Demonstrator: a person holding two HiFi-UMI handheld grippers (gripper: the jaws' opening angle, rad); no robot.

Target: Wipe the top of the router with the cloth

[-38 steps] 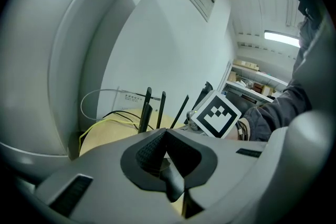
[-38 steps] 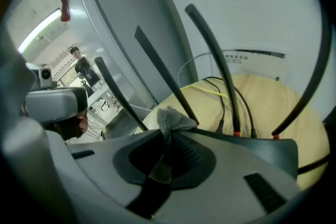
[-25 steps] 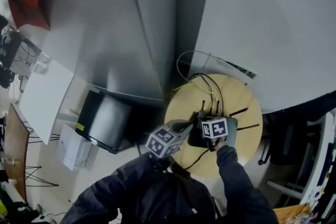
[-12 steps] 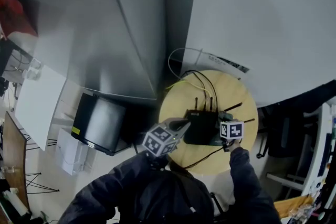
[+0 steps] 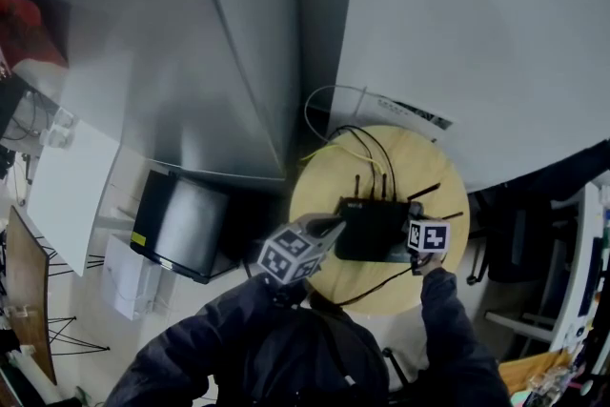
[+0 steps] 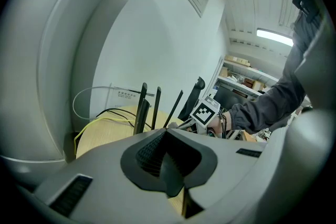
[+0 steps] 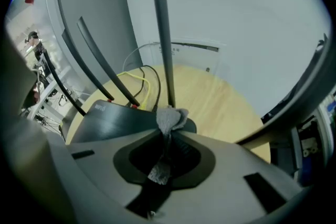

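Nearest the person, the left gripper [image 5: 329, 229] is held just beside the router's 9 o'clock edge. Its jaws are clenched together with nothing between them. At the 3 o'clock edge the right gripper [image 5: 412, 238] is found, its jaws clamped on the grey cloth [image 7: 169, 119]. A crumpled tuft of the cloth sticks out past the tips, over the router's top near the foot of one antenna; whether it is pressed down cannot be told.

The black router [image 5: 370, 230] lies flat near the middle of the round wooden desk [image 5: 315, 195]. Its antennas [image 5: 373, 186] are raised along the 12 o'clock side. Beyond them, black and yellow cables [image 5: 367, 151] are trailed toward the grey panels at the back.

The wipe is judged to be under way at the 3 o'clock end of the top. For a clean pass, the tuft should be kept in light, steady contact and drawn toward 9 o'clock in overlapping strokes. The strokes are best kept short of the antennas so that none is knocked over. The router looks light and may be pushed across the desk, so bracing by the left gripper at the far edge is advised. The cables should not be tugged.
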